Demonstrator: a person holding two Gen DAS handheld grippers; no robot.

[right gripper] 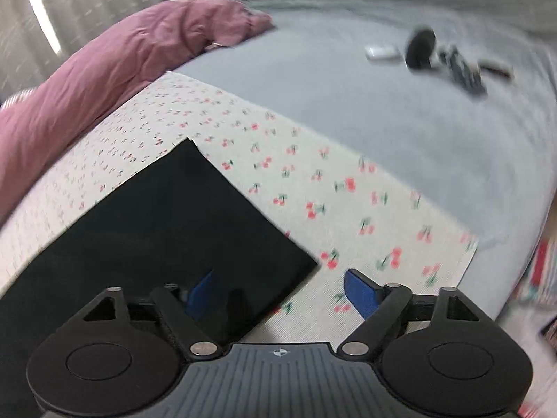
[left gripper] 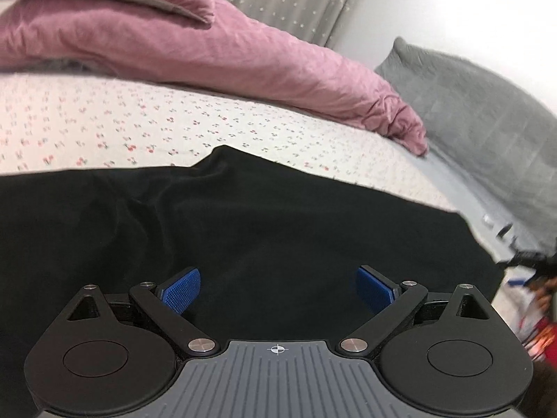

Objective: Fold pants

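Pants [left gripper: 226, 230] are laid flat on the cherry-print sheet [right gripper: 348, 188], just ahead of both tools. The left gripper [left gripper: 278, 291] is held spread above the dark cloth; the right gripper [right gripper: 278, 296] is spread astride the near corner. Only one layer could be pinched, so the fold may skew

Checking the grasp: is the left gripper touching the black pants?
Cannot tell. In the left wrist view, the left gripper is open over the black pants; no contact or gap shows.

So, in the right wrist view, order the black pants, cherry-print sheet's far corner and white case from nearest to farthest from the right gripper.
From the right gripper:
1. black pants, at the left finger.
2. cherry-print sheet corner, right.
3. white case, far upper right.
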